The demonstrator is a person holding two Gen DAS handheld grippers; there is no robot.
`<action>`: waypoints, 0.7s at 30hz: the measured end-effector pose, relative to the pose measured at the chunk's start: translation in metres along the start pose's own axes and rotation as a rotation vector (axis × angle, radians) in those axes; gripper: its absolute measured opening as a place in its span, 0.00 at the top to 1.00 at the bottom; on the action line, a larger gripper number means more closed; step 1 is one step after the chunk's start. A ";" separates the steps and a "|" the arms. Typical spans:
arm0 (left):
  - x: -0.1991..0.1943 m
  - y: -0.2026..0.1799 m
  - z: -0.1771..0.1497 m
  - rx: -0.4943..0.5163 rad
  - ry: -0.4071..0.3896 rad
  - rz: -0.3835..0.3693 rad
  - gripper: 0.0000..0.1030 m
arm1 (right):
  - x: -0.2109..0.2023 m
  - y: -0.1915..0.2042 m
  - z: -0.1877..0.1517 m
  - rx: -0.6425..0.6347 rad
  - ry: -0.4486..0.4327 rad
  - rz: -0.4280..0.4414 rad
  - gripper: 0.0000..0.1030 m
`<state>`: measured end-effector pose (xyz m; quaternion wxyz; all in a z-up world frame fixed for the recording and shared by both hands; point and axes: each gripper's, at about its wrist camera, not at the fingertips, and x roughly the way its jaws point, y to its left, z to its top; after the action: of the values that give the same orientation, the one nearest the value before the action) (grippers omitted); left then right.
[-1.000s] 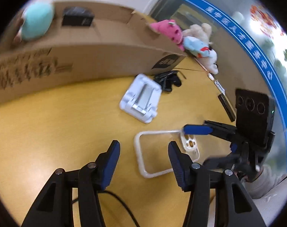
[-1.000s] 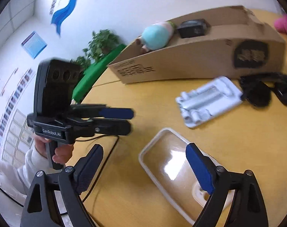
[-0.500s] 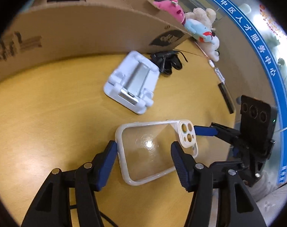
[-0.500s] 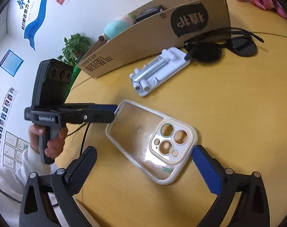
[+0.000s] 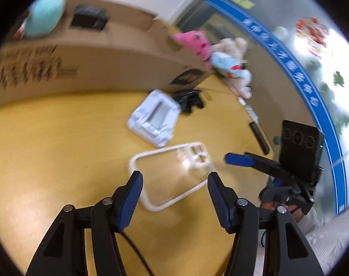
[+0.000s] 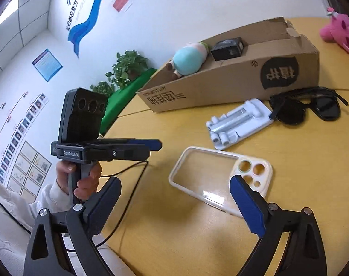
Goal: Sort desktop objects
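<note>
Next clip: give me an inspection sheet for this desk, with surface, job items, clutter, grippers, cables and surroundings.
Surface: yellow wooden table, round-edged.
Job's things: clear phone case lying flat, apart from both grippers; white folding stand beside black sunglasses, the two touching; cardboard box holding a teal plush and a black device.
Clutter: pink plush at the far edge; more plush toys and a dark pen near the glass wall.
Grippers: left gripper open, the case ahead of its jaws, untouched; right gripper open wide, empty.
Cables: black cable trailing over the table edge.
Surroundings: potted plant, wall posters, glass partition.
</note>
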<state>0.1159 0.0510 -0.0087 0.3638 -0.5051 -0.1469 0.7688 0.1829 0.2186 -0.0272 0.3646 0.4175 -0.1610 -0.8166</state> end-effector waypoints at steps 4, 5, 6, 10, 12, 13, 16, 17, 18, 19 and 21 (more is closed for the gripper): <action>0.021 0.014 0.009 -0.065 0.062 0.055 0.45 | 0.003 -0.031 0.007 0.113 0.024 -0.072 0.06; 0.024 0.018 0.012 -0.075 0.069 0.044 0.45 | 0.007 -0.038 0.008 0.133 0.038 -0.083 0.05; 0.027 0.020 0.015 -0.083 0.076 0.027 0.45 | 0.012 -0.045 0.009 0.150 0.049 -0.093 0.06; 0.040 0.012 0.018 -0.025 0.099 0.061 0.42 | 0.028 -0.057 0.013 0.171 0.066 -0.072 0.00; 0.035 0.010 0.018 -0.019 0.073 0.061 0.42 | 0.031 -0.055 0.013 0.151 0.073 -0.086 0.00; 0.028 0.010 0.019 -0.022 0.050 0.052 0.42 | 0.029 -0.055 0.013 0.157 0.064 -0.075 0.00; 0.002 -0.007 0.018 0.037 -0.048 0.017 0.42 | 0.011 -0.049 0.014 0.149 -0.004 -0.017 0.00; -0.004 -0.014 0.017 0.063 -0.072 0.007 0.42 | 0.004 -0.044 0.014 0.124 -0.026 -0.011 0.00; -0.009 -0.020 0.015 0.086 -0.087 -0.001 0.42 | -0.005 -0.036 0.015 0.092 -0.055 -0.003 0.00; -0.012 -0.024 0.012 0.102 -0.092 -0.008 0.42 | -0.010 -0.033 0.014 0.078 -0.071 0.006 0.00; -0.012 -0.021 0.005 0.093 -0.076 -0.042 0.42 | -0.022 -0.026 0.011 0.058 -0.095 0.049 0.02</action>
<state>0.1234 0.0576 0.0143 0.3970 -0.4548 -0.1355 0.7856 0.1701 0.2519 -0.0230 0.3643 0.3844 -0.2118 -0.8214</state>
